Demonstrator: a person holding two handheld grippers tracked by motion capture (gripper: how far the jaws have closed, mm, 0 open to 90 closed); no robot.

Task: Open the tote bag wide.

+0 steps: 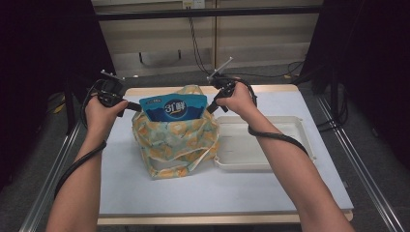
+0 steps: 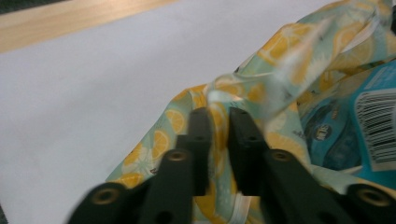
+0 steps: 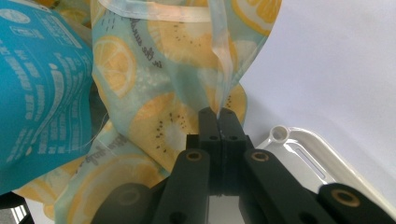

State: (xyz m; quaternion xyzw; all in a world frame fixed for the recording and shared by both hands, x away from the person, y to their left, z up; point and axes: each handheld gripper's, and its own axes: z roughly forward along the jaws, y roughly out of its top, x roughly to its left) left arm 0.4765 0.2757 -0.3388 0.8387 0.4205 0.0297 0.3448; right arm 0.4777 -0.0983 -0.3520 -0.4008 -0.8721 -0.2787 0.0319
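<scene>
On the white table top (image 1: 270, 188), near its middle: one soft bag (image 1: 174, 142) printed with lemon and orange slices on pale green, standing upright with its mouth open upward.

Contents: one blue packet (image 1: 174, 107) with white lettering, upright inside the bag, its upper half standing above the rim. In the left gripper view the packet (image 2: 369, 130) shows a barcode label; in the right gripper view the packet (image 3: 39, 88) shows fine white print.

To the right of the bag, touching or just beside its lower edge: one shallow white tray (image 1: 261, 145), lying flat; a corner of the tray (image 3: 317, 158) with a small round loop shows in the right gripper view.

Left gripper (image 1: 138, 107): held at the left rim of the bag. In its own view the left gripper (image 2: 218, 116) has its jaws slightly apart, with the bag's fabric (image 2: 261, 93) lying between them; whether the pads press on the cloth I cannot tell.

Right gripper (image 1: 211, 107): held at the right rim of the bag. In its own view the right gripper (image 3: 218, 114) has its jaws together, pinching the bag's pale edge seam (image 3: 222, 60), which rises taut from the tips.

Both hands enter from the near edge, one on either side of the bag.
</scene>
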